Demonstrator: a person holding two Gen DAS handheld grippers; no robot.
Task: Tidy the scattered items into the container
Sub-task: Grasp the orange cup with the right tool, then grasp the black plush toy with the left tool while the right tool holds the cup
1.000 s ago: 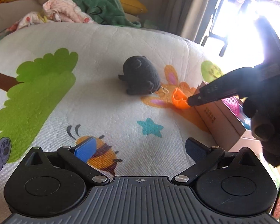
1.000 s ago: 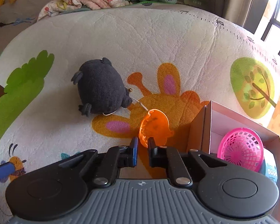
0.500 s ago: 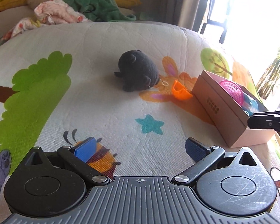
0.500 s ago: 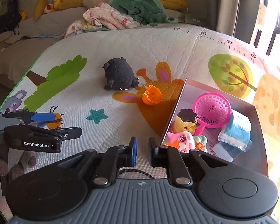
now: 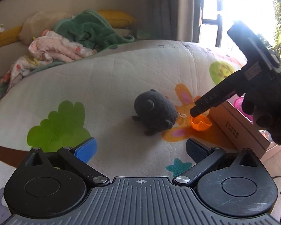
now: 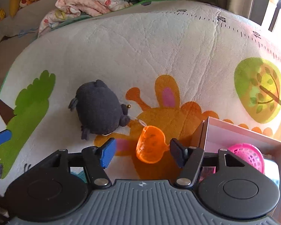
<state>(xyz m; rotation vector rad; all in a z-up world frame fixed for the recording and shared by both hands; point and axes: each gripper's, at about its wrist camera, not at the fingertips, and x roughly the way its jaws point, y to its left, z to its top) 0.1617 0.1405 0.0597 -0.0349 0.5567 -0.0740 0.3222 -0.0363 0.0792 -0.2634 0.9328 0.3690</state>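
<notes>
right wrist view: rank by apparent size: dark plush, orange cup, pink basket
1. dark plush, clearly the largest.
2. orange cup.
3. pink basket in the cardboard box. It is partly hidden behind the gripper body, so its place below the cup is unsure.

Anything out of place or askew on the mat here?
Yes: the orange cup lies tipped on its side beside the box, and the dark plush sits loose on the mat. Nothing looks spilled or damaged.
</notes>
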